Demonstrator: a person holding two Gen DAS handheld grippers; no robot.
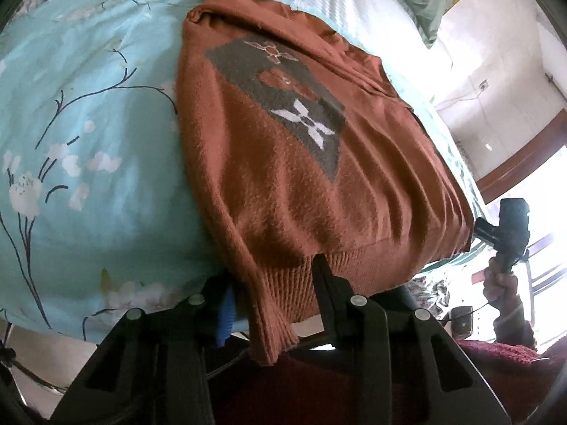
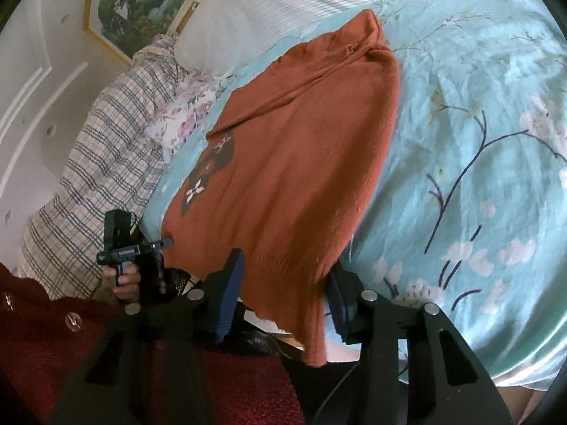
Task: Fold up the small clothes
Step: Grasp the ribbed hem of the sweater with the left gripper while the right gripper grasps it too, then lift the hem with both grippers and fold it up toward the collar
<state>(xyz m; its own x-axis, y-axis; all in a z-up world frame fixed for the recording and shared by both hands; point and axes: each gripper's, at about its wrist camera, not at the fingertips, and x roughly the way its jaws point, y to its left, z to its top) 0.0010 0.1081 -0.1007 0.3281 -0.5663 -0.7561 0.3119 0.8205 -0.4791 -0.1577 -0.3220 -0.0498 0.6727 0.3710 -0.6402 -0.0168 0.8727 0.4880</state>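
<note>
A rust-orange knit sweater (image 1: pixel 283 163) with a grey patch and white flower lies on the turquoise floral bed cover (image 1: pixel 88 113), sleeves folded in. Its ribbed hem hangs over the near bed edge. My left gripper (image 1: pixel 273 283) is open, its jaws standing either side of the hem's left corner. In the right wrist view the sweater (image 2: pixel 290 163) runs away from me, and my right gripper (image 2: pixel 283 283) is open around the hem's right corner. Each gripper shows in the other's view: the right (image 1: pixel 506 230) and the left (image 2: pixel 127 244).
A plaid blanket (image 2: pixel 99 163) and a white pillow (image 2: pixel 219 28) lie beside the sweater at the bed's head. A framed picture (image 2: pixel 141 3) hangs on the wall. The person's dark red garment (image 2: pixel 71 336) fills the near foreground.
</note>
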